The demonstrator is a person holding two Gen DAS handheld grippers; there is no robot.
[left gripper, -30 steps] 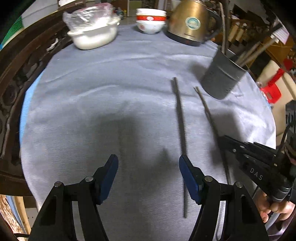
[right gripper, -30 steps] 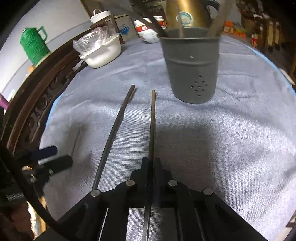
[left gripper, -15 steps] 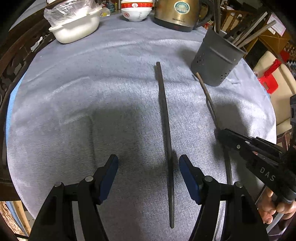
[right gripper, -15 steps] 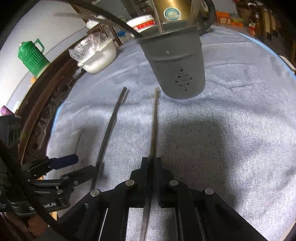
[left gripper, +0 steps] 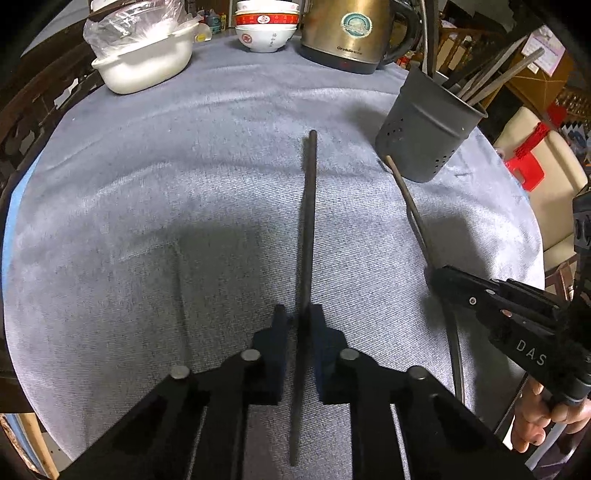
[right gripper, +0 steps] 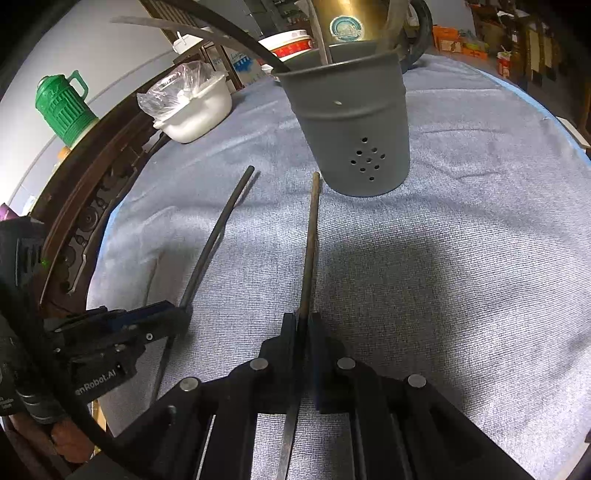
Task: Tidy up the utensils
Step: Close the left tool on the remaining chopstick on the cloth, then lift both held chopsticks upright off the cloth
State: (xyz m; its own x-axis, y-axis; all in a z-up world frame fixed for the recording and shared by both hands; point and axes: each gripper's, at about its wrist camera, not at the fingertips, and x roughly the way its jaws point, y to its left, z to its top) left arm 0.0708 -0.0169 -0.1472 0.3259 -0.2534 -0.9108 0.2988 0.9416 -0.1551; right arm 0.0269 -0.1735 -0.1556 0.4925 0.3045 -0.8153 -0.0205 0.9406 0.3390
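Two chopsticks lie on the grey cloth. My left gripper is shut on the dark chopstick, which points away toward the kettle; the same stick shows in the right wrist view running into the left gripper. My right gripper is shut on the brown chopstick, whose far tip ends just short of the grey perforated utensil holder. From the left wrist view the right gripper clamps that brown chopstick below the holder, which has several utensils standing in it.
At the back of the round table stand a white pot covered with plastic, stacked red-and-white bowls and a brass kettle. A green jug stands beyond the carved wooden rim. A red stool is off the right edge.
The left gripper shifted over the dark chopstick and its jaws closed from wide apart onto it. The right gripper kept its hold on the brown chopstick.
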